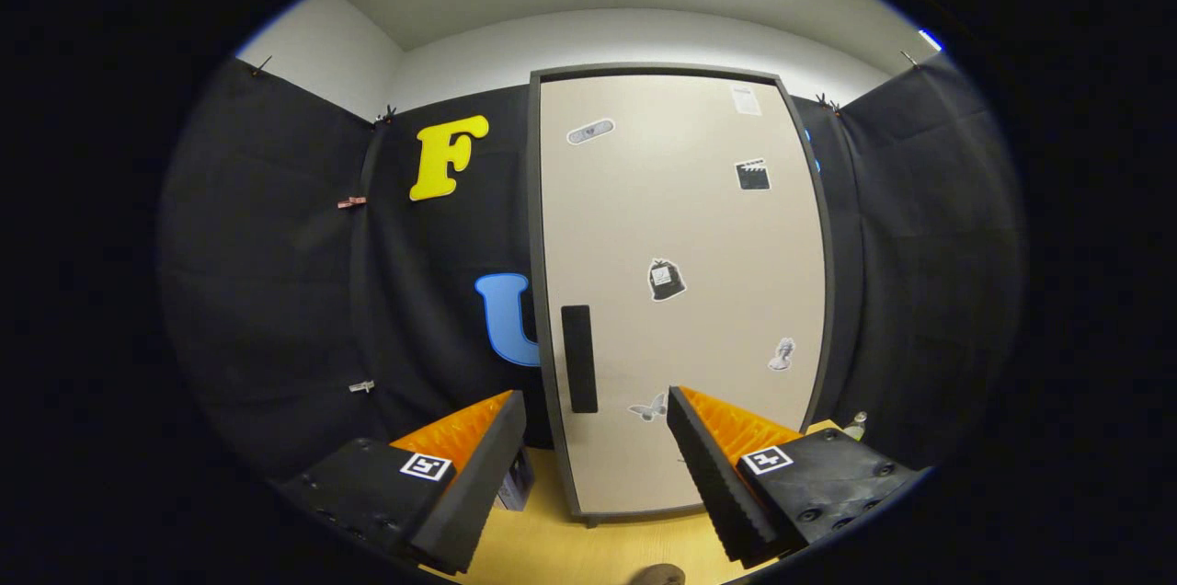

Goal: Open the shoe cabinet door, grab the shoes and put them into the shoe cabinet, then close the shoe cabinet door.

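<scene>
The shoe cabinet (680,226) stands upright ahead of me, a tall beige door in a dark grey frame, and the door is closed. A black vertical handle (579,359) sits low on the door's left side, just beyond and above the gap between my fingers. My gripper (596,408) is open, its two black fingers with orange backs spread wide, nothing between them. The left finger (478,465) lies left of the handle, the right finger (713,465) in front of the door's lower middle. A rounded brownish thing (658,576), maybe a shoe's toe, peeks in on the floor below the fingers.
The cabinet rests on a light wooden floor (588,548). Black cloth walls close in on the left, back and right. A small dark box (517,484) sits on the floor behind the left finger. A small bottle (857,425) stands by the cabinet's right foot.
</scene>
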{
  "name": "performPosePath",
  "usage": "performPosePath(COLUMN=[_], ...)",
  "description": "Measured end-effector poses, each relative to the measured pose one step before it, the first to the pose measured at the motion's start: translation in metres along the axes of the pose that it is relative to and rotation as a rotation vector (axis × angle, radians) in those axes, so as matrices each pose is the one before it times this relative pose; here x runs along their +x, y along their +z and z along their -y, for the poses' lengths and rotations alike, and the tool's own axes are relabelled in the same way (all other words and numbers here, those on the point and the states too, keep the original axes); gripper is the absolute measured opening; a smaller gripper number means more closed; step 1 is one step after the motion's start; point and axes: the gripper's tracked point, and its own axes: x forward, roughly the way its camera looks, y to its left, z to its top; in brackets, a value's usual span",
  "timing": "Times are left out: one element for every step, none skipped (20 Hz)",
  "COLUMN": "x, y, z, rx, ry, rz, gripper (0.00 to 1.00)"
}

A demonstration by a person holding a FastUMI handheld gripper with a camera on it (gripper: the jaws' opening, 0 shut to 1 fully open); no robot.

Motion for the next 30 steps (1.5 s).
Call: performPosePath(x=[0.00971,0.01092,0.00918,0.01046,0.00968,0.01086,0.00989,0.01021,0.00944,0.00903,0.00838,0.0087,0.00805,0.00685,0.00658,0.00632,0.00533,0.00507,0.004,0.00207,0.00233,0.00129,0.00158,-0.00057,0.00641,-0.00508,0.00212,-0.00058,-0.00023,-0.00013], y=[-0.00398,-0.00433,-0.00185,-0.0014,-0.00091,-0.00089,-0.00047,0.00127,0.00078,0.00041,-0.00065,-0.00027,-0.00196,-0.00375,-0.00336,-0.00413,-0.00344,-0.00163,-0.00199,-0.0008,-0.00245,-0.00159,-0.00252,-0.00268,-0.00237,0.00336,-0.0003,0.00028,-0.00026,-0.00004], z=[-0.00268,-0.00275,-0.00191,-0.00171,-0.00277,-0.00125,-0.00028,0.00049,-0.00056,-0.00067,-0.00092,-0.00077,-0.00127,0.00015,0.00133,-0.00015,-0.00039,0.00042,0.00088,0.0005,0.00273,0.00054,0.00133,0.00053,0.00026,0.0012,-0.00059,0.00033,-0.00033,-0.00022], rx=[0.00458,0.00393,0.00397,0.00474,0.00391,0.0013,-0.00073,-0.00179,-0.00119,0.00176,0.00413,0.00415,0.00159,-0.00772,-0.01441,-0.01565,-0.01168,-0.0072,-0.00343,-0.00313,-0.00415,-0.0028,-0.00393,-0.00184,0.00437,-0.00364,-0.00082,-0.00191,0.00201,0.00276], ry=[0.00181,0.00345,0.0018,0.00219,0.00196,-0.00124,-0.00251,-0.00808,-0.00668,-0.00152,0.00051,-0.00228,-0.00252,-0.00856,-0.01059,-0.00654,-0.00578,-0.00725,-0.00651,-0.00901,-0.01572,-0.01074,-0.01099,-0.0072,-0.00541,-0.00928,-0.00161,-0.00129,0.00119,-0.00067], rz=[-0.01429,-0.01002,-0.00408,0.00074,0.00388,0.00347,0.00835,0.01285,0.01268,0.00878,0.00417,0.00349,-0.00393,-0.00592,-0.01133,-0.01174,-0.00749,-0.002,-0.00017,-0.00062,-0.00493,-0.00517,-0.00603,-0.00822,-0.00514,0.00738,0.00335,0.00059,-0.00133,-0.00241], gripper=[0.98,0.98,0.98,0.98,0.98,0.98,0.98,0.98,0.98,0.98,0.98,0.98,0.98,0.98,0.98,0.97,0.97,0.98,0.98,0.95,0.89,0.77,0.74,0.7,0.7,0.57,0.44,0.45,0.45,0.45])
